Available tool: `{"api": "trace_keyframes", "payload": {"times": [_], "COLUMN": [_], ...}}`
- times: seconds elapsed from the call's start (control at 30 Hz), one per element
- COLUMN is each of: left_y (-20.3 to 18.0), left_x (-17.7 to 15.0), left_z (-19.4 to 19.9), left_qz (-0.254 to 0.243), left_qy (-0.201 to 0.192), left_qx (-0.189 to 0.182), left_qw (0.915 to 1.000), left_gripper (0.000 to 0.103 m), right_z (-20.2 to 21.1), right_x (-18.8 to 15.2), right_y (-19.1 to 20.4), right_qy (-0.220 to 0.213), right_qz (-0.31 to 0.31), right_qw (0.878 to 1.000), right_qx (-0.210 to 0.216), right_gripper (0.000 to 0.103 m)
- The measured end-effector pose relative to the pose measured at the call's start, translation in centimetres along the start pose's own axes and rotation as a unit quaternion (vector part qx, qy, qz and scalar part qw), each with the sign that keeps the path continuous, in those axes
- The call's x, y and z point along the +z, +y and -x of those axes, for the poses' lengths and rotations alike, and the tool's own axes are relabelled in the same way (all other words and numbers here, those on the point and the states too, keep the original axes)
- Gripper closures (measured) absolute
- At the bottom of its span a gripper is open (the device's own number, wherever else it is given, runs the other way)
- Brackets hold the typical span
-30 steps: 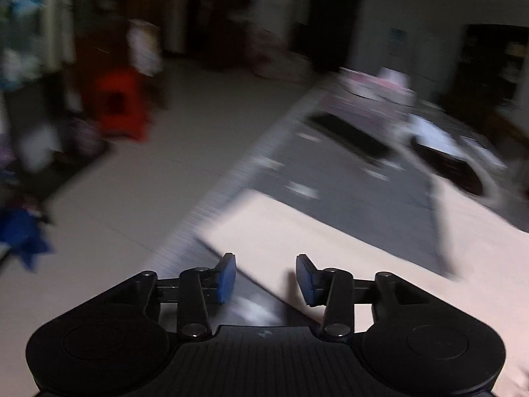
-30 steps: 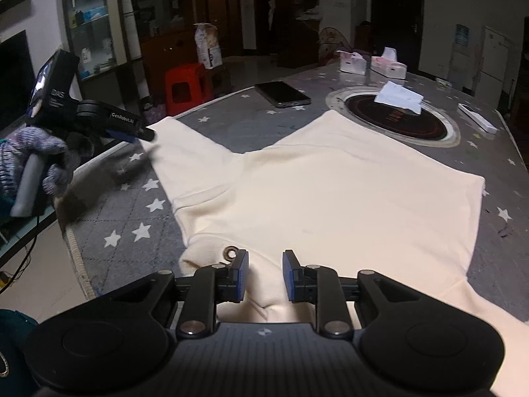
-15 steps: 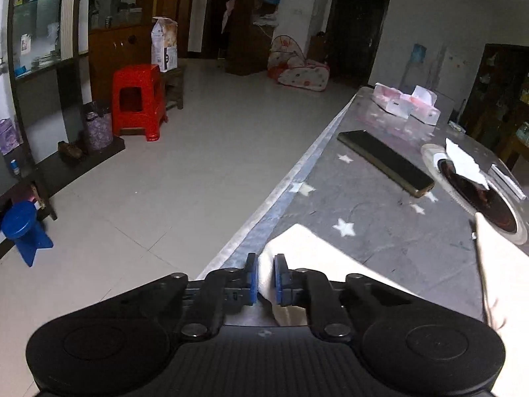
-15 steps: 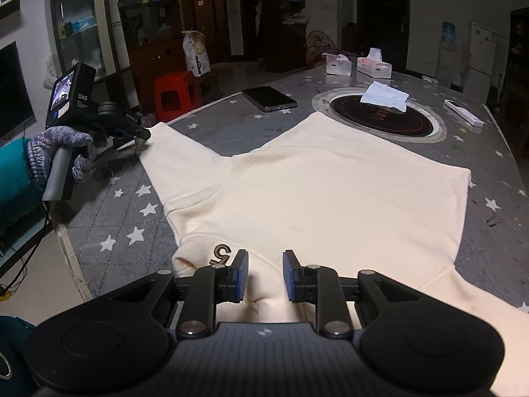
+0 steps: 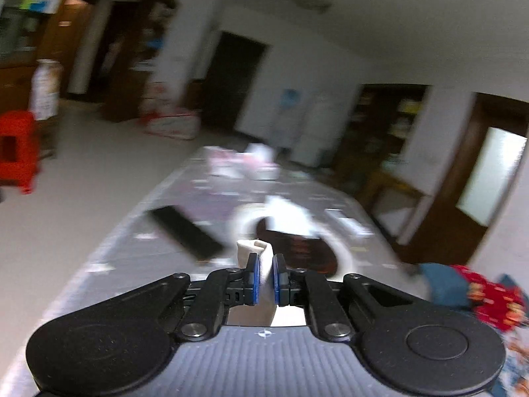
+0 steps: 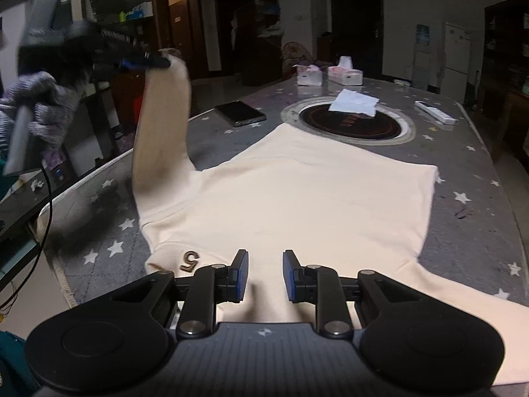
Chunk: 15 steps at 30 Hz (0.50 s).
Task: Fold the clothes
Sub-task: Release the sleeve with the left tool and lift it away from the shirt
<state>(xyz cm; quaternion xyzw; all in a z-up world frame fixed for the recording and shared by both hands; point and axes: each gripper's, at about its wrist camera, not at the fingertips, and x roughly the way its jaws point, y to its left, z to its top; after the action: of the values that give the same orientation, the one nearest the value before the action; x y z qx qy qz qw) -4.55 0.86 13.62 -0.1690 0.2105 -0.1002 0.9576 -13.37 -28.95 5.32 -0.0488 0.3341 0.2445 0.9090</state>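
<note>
table (image 6: 463, 198): star cloth | sweatshirt (image 6: 314, 198) | phone (image 6: 240, 113) | tissue boxes (image 6: 327, 74)

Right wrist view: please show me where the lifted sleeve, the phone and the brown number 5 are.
lifted sleeve (image 6: 162, 125): right wrist view, middle of the raised cream cloth.
phone (image 6: 240, 113): right wrist view, centre of its dark screen.
brown number 5 (image 6: 189, 260): right wrist view, on the figure itself.

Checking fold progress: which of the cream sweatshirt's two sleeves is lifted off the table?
The sleeve pinched in the left gripper stands raised; the other sleeve, beside the right gripper, lies flat.
</note>
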Motion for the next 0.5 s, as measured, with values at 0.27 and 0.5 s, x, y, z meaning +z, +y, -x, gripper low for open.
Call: {"api": "trace_keyframes", "payload": {"times": [0.27,0.5], "left_y": [-8.5,-11.7], "left_x": [-4.0,-9.4], "left_z": [-2.4,-5.6], "left_qz": [-0.031,-0.055], "left_qy": [0.061,0.137], "left_qx": [-0.14,-0.191], "left_qw": [0.9877,0.9704], "left_gripper": [0.094,0.089], "right_z": [1.7,2.6], "right_x": [-1.0,-2.3], "right_y": [-2.6,-4.6], "right_qy": [-0.012,-0.01], "right_qz": [-0.037,-0.07], "right_qw": [0.999,0.996], "right_qx": [-0.033,-0.062], "right_gripper": [0.081,0.081]}}
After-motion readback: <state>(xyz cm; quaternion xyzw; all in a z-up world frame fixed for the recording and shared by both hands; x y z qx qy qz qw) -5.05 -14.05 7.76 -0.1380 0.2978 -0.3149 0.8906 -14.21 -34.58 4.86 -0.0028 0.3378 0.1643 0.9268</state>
